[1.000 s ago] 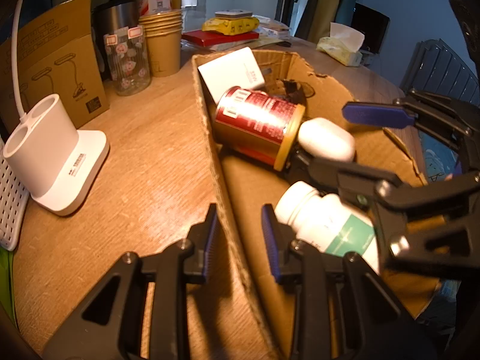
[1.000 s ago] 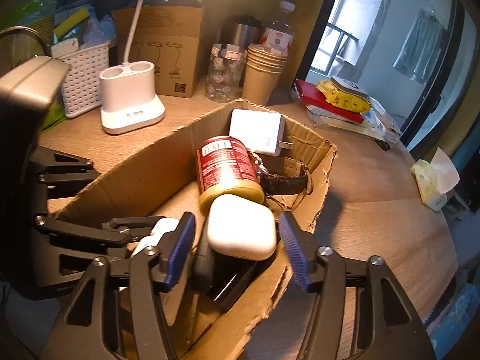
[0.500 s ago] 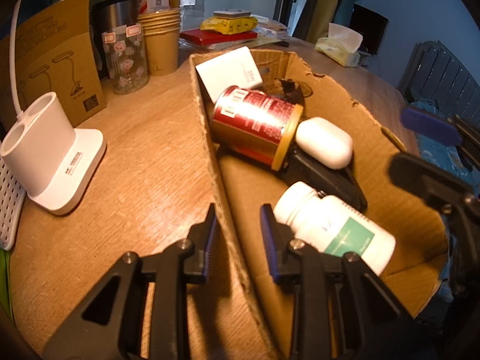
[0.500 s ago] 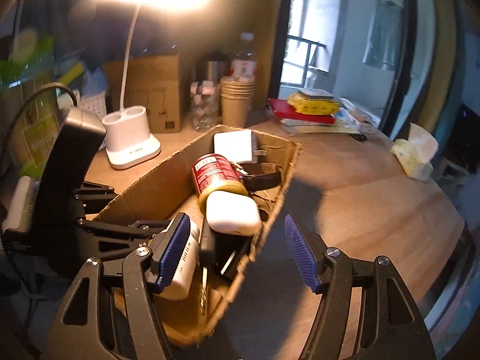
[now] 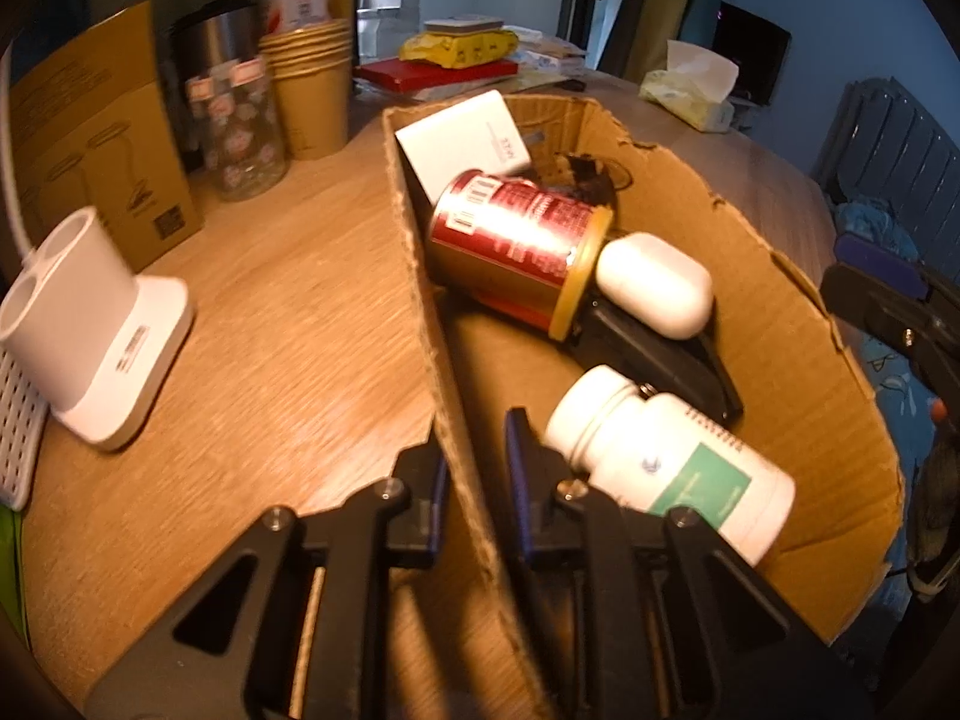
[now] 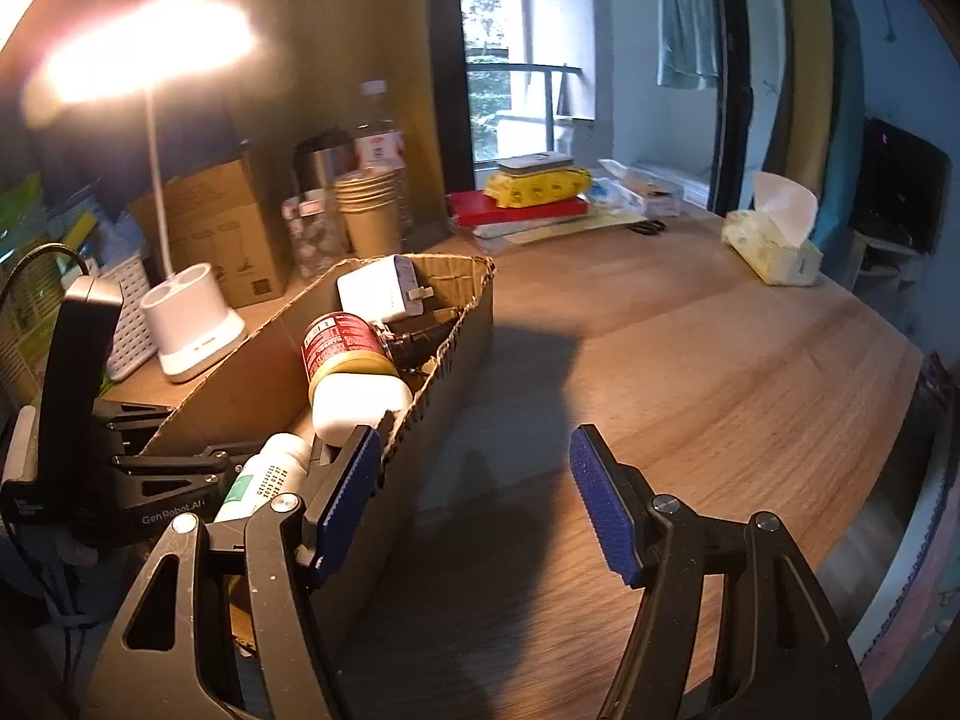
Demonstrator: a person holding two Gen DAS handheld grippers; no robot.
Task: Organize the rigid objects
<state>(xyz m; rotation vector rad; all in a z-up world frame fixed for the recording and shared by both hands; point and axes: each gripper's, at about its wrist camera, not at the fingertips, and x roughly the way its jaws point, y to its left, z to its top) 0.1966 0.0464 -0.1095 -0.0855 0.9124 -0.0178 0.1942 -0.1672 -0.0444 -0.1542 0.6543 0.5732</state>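
Observation:
An open cardboard box (image 5: 414,276) lies on the wooden table. Inside it are a red can (image 5: 516,246) on its side, a white oval case (image 5: 654,285), a white pill bottle (image 5: 666,456) with a green label, a white charger (image 5: 462,141) and a black item (image 5: 654,360). My left gripper (image 5: 474,462) straddles the box's near left wall and is shut on it. My right gripper (image 6: 474,498) stands open over bare table to the right of the box (image 6: 444,402), with nothing between its fingers. The can (image 6: 336,342) and the case (image 6: 360,399) also show there.
Left of the box stand a white lamp base (image 5: 90,324), a brown carton (image 5: 90,138), a glass jar (image 5: 243,126) and stacked paper cups (image 5: 312,90). A red book under a yellow pack (image 6: 528,198) and a tissue pack (image 6: 774,240) lie further back.
My left gripper's jaws have closed onto the box wall. My right gripper has pulled out of the box, swung right over the table and rolled.

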